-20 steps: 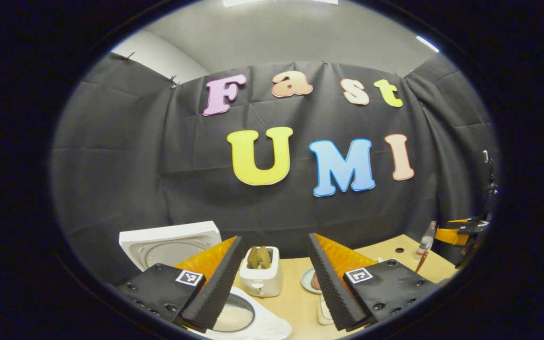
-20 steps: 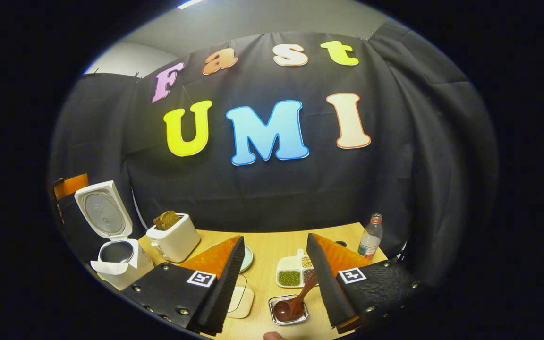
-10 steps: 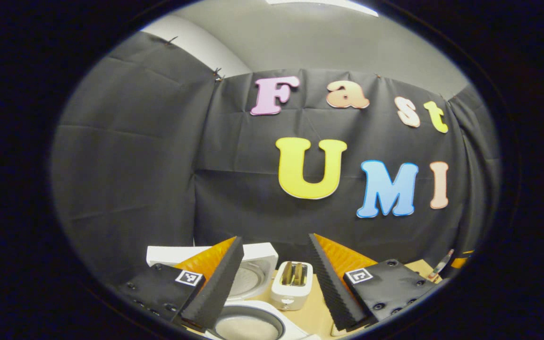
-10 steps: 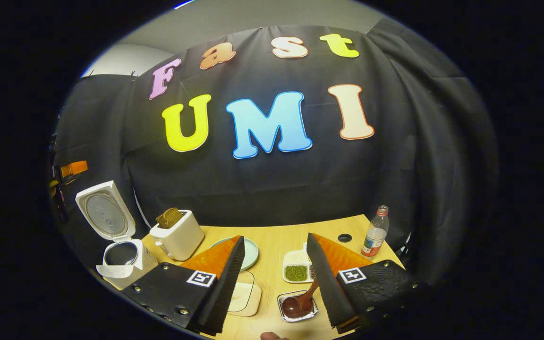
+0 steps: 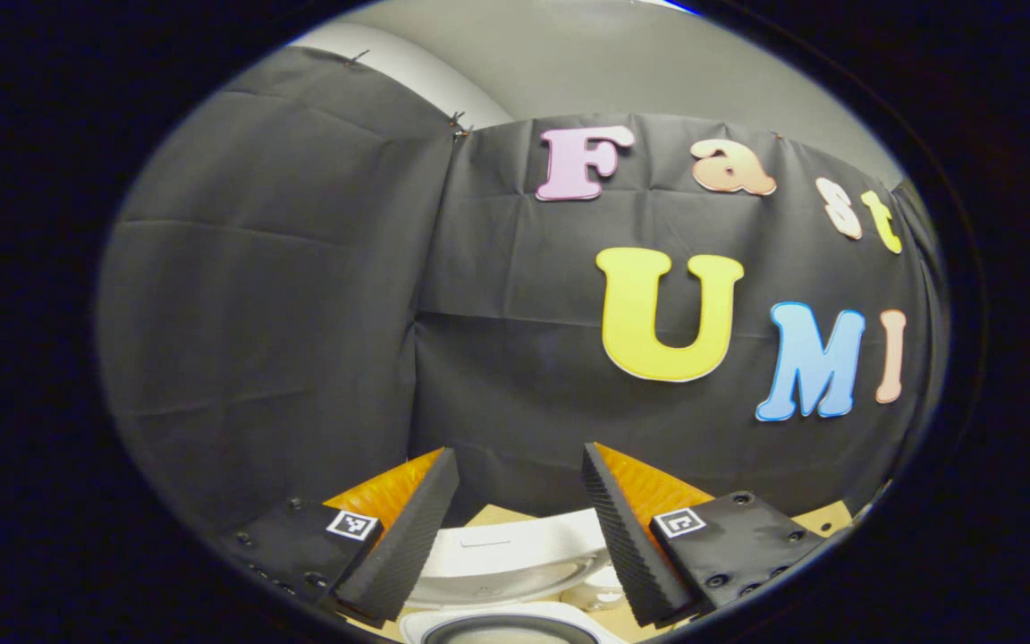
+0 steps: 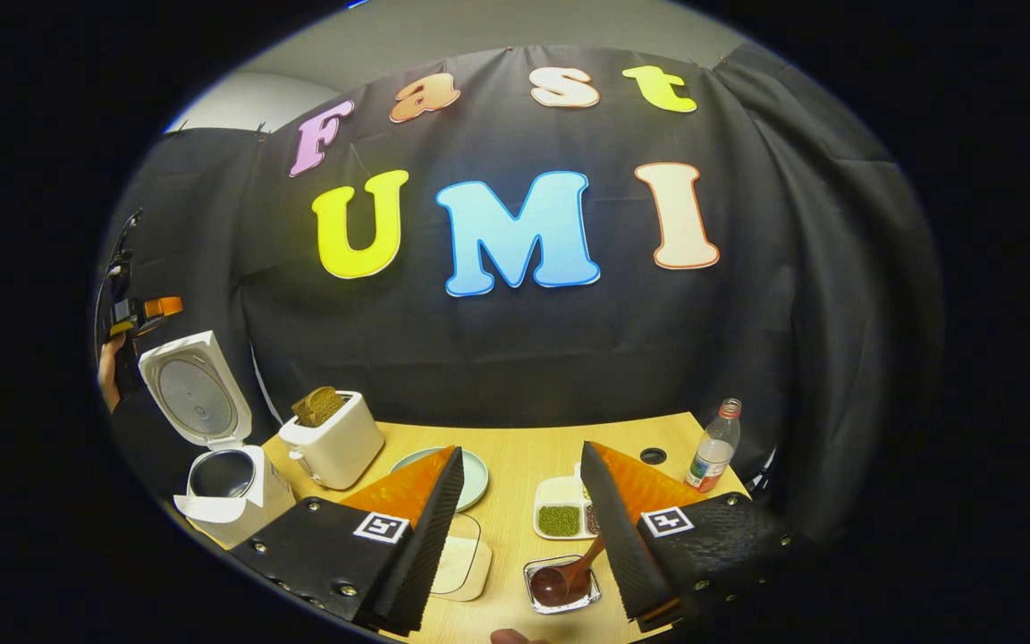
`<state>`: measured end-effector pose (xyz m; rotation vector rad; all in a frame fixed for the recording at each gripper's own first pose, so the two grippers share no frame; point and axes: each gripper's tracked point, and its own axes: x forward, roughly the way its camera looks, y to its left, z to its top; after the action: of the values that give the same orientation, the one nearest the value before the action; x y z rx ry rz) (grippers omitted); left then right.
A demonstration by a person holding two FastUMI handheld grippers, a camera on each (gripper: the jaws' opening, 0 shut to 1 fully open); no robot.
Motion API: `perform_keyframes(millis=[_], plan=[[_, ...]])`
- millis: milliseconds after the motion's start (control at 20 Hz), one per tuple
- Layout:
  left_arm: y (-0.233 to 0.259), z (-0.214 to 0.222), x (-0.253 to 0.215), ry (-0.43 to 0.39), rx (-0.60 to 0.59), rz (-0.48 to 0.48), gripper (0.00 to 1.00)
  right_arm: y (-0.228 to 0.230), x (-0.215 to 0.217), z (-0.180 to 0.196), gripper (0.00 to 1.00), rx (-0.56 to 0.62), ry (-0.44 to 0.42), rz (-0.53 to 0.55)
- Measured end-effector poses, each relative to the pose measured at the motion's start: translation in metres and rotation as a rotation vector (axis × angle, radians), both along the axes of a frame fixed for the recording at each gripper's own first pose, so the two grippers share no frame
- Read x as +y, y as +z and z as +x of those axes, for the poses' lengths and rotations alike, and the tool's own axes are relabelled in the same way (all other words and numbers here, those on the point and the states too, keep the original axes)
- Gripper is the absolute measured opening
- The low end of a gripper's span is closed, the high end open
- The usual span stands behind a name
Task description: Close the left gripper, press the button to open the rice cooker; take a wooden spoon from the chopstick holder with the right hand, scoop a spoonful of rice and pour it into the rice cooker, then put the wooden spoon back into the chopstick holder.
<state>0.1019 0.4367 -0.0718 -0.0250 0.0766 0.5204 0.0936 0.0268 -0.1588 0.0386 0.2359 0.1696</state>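
In the right gripper view the white rice cooker (image 6: 227, 490) stands at the table's left end with its lid (image 6: 196, 394) raised. A dark wooden spoon (image 6: 561, 583) lies with its bowl in a small metal tray (image 6: 533, 601); its handle runs up behind one finger. My right gripper (image 6: 521, 449) hangs open above the table, holding nothing. My left gripper (image 5: 518, 449) is open too, with the cooker's raised lid (image 5: 515, 559) and the pot rim (image 5: 506, 626) just below its fingers. A hand (image 6: 108, 367) holds that gripper behind the cooker.
A white toaster (image 6: 333, 443) with bread stands right of the cooker. A green plate (image 6: 477, 474), a pale lidded box (image 6: 460, 563), a divided dish (image 6: 560, 519) of green beans and a bottle (image 6: 712, 447) stand on the wooden table (image 6: 533, 447).
The left gripper has swung left and closer over the cooker; the toaster has left its view. Seen from the right, it has risen. The right gripper has barely moved.
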Motion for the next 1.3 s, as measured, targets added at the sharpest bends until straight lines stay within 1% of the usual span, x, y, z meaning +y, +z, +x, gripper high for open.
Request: perform_keyframes(millis=[150,350,450,500,550,600,650,700,750,800,900,950,1000,1050,1100,1150,1200,1250,1300], plan=[[-0.012,0.015,0.02,0.024,0.014,-0.009,0.96,-0.002,-0.007,0.003,0.8,0.012,-0.02,0.002],[-0.039,0.025,0.029,0.044,0.08,-0.043,0.96,-0.006,-0.012,0.007,0.8,0.026,-0.037,0.01],[-0.045,0.024,0.025,0.041,0.109,-0.014,0.97,-0.007,-0.01,0.008,0.8,0.03,-0.035,0.014],[-0.049,0.022,0.022,0.043,0.146,0.01,0.96,-0.007,-0.008,0.009,0.8,0.031,-0.032,0.015],[-0.056,0.021,0.019,0.045,0.16,0.014,0.95,-0.008,-0.006,0.01,0.8,0.034,-0.026,0.015],[-0.055,0.018,0.017,0.041,0.148,0.005,0.99,-0.008,-0.003,0.01,0.8,0.037,-0.02,0.016],[-0.055,0.007,0.008,0.045,0.152,0.008,0.96,-0.008,-0.001,0.011,0.8,0.04,-0.013,0.018],[-0.054,0.001,0.002,0.042,0.149,0.004,0.98,-0.008,0.001,0.011,0.8,0.044,-0.007,0.022],[-0.055,-0.006,-0.004,0.038,0.148,0.005,0.96,-0.009,0.003,0.011,0.8,0.047,0.0,0.025],[-0.056,-0.012,-0.01,0.037,0.148,0.0,0.98,-0.01,0.004,0.01,0.8,0.05,0.002,0.027],[-0.063,-0.025,-0.026,0.037,0.133,-0.007,0.93,-0.009,0.004,0.008,0.8,0.05,0.003,0.039],[-0.066,-0.034,-0.036,0.026,0.125,-0.006,0.95,-0.008,0.003,0.008,0.8,0.049,0.002,0.041],[-0.069,-0.043,-0.045,0.018,0.119,0.001,0.94,-0.007,0.002,0.007,0.8,0.048,0.003,0.041],[-0.076,-0.053,-0.056,0.007,0.116,0.015,0.97,-0.006,0.002,0.004,0.8,0.054,0.006,0.043],[-0.083,-0.062,-0.066,0.004,0.125,0.029,0.97,-0.002,0.002,0.001,0.8,0.053,0.01,0.05],[-0.092,-0.071,-0.076,0.002,0.128,0.038,0.91,0.007,0.001,0.0,0.8,0.04,0.011,0.06],[-0.1,-0.08,-0.084,0.002,0.13,0.032,0.91,0.017,-0.001,-0.001,0.8,0.022,0.01,0.067],[-0.108,-0.087,-0.093,-0.003,0.134,0.023,0.98,0.024,-0.001,-0.002,0.8,0.007,0.011,0.069],[-0.117,-0.094,-0.101,-0.008,0.141,0.015,0.94,0.032,-0.001,-0.002,0.8,-0.005,0.013,0.069]])
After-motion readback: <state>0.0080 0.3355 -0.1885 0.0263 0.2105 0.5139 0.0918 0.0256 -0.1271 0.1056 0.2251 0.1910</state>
